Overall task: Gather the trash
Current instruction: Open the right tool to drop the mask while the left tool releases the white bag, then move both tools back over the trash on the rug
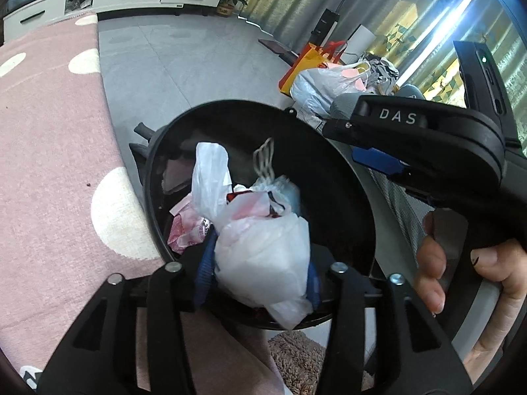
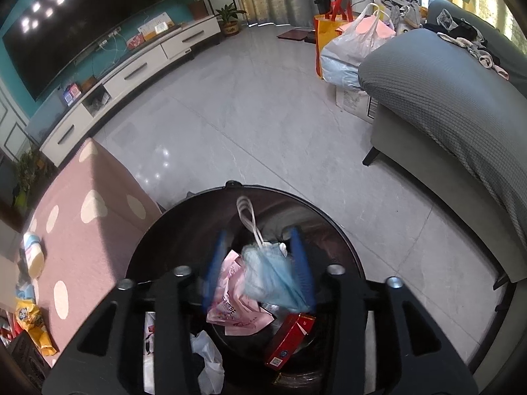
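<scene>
- A white plastic bag point(image 1: 263, 256) is pinched between the blue pads of the left claw point(image 1: 260, 273), directly above the near rim of the round black trash bin point(image 1: 339, 197).
- In the right wrist view, the right claw point(image 2: 260, 263) is seen spread over the bin point(image 2: 171, 230); a blue face mask point(image 2: 273, 273) hangs between the fingers, but whether it is touched by either pad cannot be told.
- Inside the bin, a pink wrapper point(image 2: 230, 302), a red box point(image 2: 290, 335) and crumpled white plastic point(image 2: 207, 362) are seen.
- The right claw's black body point(image 1: 428, 138), marked "DAS", is shown at the right of the left wrist view, with the person's hand point(image 1: 467, 283) wrapped around its handle.
- A pink rug with white spots point(image 1: 49, 148) is laid to the left of the bin; a grey tiled floor point(image 2: 247, 115) stretches beyond it.
- A grey sofa point(image 2: 444, 98) stands to the right, and a filled plastic bag point(image 2: 349, 52) with an orange tote point(image 2: 324, 26) is set at its far end.
- Only in the right wrist view are a large dark TV point(image 2: 82, 19) above the white cabinet point(image 2: 131, 72), and snack packets point(image 2: 33, 326) at the rug's left edge, shown.
</scene>
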Demonstrator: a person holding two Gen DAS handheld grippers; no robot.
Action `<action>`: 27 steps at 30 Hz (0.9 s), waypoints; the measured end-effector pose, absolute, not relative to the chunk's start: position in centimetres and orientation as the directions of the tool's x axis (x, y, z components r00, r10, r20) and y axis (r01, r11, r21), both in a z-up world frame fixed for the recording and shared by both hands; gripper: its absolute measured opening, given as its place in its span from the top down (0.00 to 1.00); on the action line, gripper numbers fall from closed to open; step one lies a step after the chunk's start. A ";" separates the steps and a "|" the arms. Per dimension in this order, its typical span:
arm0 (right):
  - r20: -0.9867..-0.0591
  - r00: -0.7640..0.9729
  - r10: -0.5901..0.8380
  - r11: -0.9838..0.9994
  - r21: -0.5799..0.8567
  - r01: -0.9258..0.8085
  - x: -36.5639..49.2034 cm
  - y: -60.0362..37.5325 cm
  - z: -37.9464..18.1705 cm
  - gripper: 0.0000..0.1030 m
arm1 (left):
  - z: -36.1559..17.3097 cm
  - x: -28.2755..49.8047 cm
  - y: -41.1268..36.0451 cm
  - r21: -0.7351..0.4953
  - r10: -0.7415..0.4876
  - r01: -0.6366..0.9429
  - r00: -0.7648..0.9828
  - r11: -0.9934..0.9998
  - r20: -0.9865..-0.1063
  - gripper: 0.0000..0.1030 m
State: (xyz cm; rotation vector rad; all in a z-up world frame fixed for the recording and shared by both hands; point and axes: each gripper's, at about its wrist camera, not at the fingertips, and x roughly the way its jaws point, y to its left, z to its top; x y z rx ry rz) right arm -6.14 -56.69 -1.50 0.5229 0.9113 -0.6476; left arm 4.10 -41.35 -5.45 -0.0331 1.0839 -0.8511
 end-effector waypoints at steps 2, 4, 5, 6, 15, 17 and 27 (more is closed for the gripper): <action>-0.842 0.457 -0.288 0.691 0.147 0.707 -6.3 -56.7 -1.3 0.46 | -5.1 4.0 -41.1 -0.410 -0.622 0.594 0.204 0.692 -0.756 0.42; -0.838 0.465 -0.287 0.691 0.155 0.706 -6.3 -56.7 -1.1 0.42 | -4.5 4.0 -40.7 -0.403 -0.626 0.596 0.224 0.694 -0.747 0.33; -0.836 0.467 -0.287 0.691 0.156 0.706 -6.3 -56.7 -1.1 0.41 | -4.1 4.0 -40.5 -0.396 -0.626 0.597 0.239 0.698 -0.743 0.30; -0.836 0.467 -0.288 0.691 0.156 0.706 -6.3 -56.7 -1.0 0.39 | -3.9 4.1 -40.3 -0.392 -0.625 0.597 0.247 0.700 -0.740 0.24; -0.822 0.488 -0.293 0.699 0.164 0.696 -6.2 -55.9 -0.3 0.27 | -1.1 5.0 -37.3 -0.391 -0.625 0.556 0.323 0.733 -0.711 0.03; -0.821 0.488 -0.297 0.703 0.157 0.693 -6.0 -55.6 -0.1 0.24 | -0.8 5.3 -36.2 -0.387 -0.608 0.531 0.338 0.754 -0.718 0.03; -0.800 0.535 -0.269 0.738 0.186 0.649 -5.0 -53.7 0.8 0.15 | 0.6 6.9 -28.4 -0.335 -0.495 0.383 0.479 0.861 -0.725 0.03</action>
